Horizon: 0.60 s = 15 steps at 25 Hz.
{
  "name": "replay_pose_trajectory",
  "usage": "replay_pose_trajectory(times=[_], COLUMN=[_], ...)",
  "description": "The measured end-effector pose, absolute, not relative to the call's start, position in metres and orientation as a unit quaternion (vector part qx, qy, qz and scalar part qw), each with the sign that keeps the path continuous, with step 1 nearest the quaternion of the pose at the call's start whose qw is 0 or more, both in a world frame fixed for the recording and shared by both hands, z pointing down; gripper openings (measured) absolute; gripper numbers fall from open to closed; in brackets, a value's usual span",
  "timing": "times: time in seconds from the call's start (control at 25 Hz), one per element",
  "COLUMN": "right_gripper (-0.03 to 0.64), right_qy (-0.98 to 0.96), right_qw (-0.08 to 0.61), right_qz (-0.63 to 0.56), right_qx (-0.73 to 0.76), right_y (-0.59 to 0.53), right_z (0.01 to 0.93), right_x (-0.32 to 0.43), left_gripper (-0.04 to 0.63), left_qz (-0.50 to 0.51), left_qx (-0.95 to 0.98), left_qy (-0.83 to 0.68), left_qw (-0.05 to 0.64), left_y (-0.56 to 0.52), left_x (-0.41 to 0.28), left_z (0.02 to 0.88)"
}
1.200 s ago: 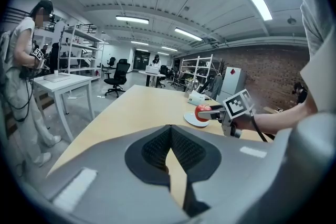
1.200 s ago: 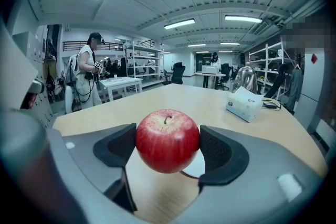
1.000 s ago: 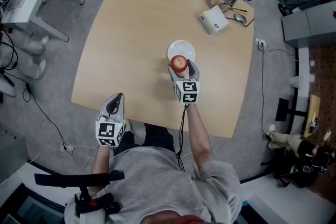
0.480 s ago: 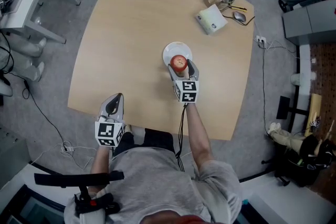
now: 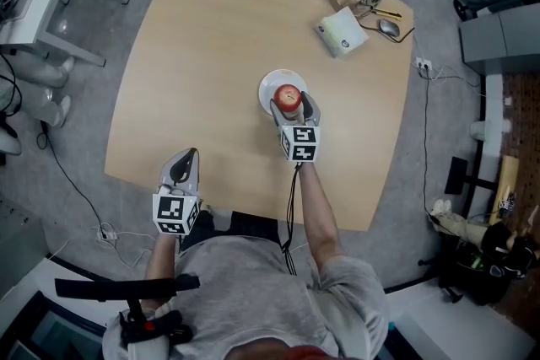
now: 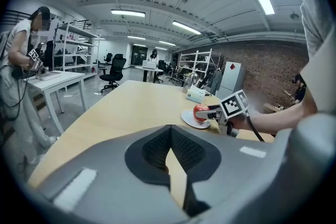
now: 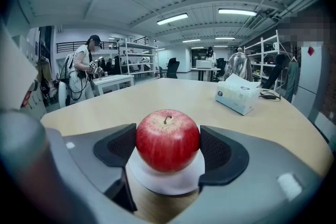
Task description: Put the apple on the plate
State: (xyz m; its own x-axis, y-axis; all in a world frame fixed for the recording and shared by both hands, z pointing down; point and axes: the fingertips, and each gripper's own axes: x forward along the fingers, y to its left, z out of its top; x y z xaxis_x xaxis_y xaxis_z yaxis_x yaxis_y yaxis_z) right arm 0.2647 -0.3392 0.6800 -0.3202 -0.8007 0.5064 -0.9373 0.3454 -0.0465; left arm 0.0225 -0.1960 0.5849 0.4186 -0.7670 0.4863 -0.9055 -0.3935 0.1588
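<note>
- Head view: the right gripper (image 5: 288, 102) reaches out over the wooden table (image 5: 211, 46) with its jaws on either side of the red apple (image 5: 288, 97). The apple sits over the near part of the white plate (image 5: 271, 83), around the middle of the table. The left gripper (image 5: 182, 167) hangs at the table's near edge, well apart from the plate, with its jaws drawn together. A tissue box (image 5: 341, 31) lies near the far right corner.
- Left gripper view: the left gripper (image 6: 170, 134) has its jaws pressed together at the tips, with only a thin wedge of table (image 6: 121, 107) showing behind them and nothing between. Further along the table, the apple (image 6: 200, 110) is over the plate (image 6: 191, 121), inside the right gripper (image 6: 206, 111).
- Right gripper view: the right gripper (image 7: 168, 147) is narrowed onto the apple (image 7: 168, 136), and both dark pads (image 7: 118, 147) touch its sides. The apple stands stem up directly over the plate (image 7: 168, 180); whether its base touches the plate cannot be told. The tissue box (image 7: 239, 94) lies beyond, to the right.
</note>
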Motion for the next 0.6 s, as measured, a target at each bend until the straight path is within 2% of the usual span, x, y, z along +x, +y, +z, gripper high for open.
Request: replay_pose_trajectory(times=[0.6], right_gripper=[0.385], right_qy=[-0.798], right_qw=[0.204], right_qz=[0.169], right_qx=[0.541], right_y=[-0.35], right_z=[0.693], right_x=[0.268], left_gripper=[0.02], left_qz=[0.176], left_qx=[0.812], left_qy=[-0.516], left_qw=[0.206], left_y=[-0.204], left_x=[0.03], left_z=[0.59])
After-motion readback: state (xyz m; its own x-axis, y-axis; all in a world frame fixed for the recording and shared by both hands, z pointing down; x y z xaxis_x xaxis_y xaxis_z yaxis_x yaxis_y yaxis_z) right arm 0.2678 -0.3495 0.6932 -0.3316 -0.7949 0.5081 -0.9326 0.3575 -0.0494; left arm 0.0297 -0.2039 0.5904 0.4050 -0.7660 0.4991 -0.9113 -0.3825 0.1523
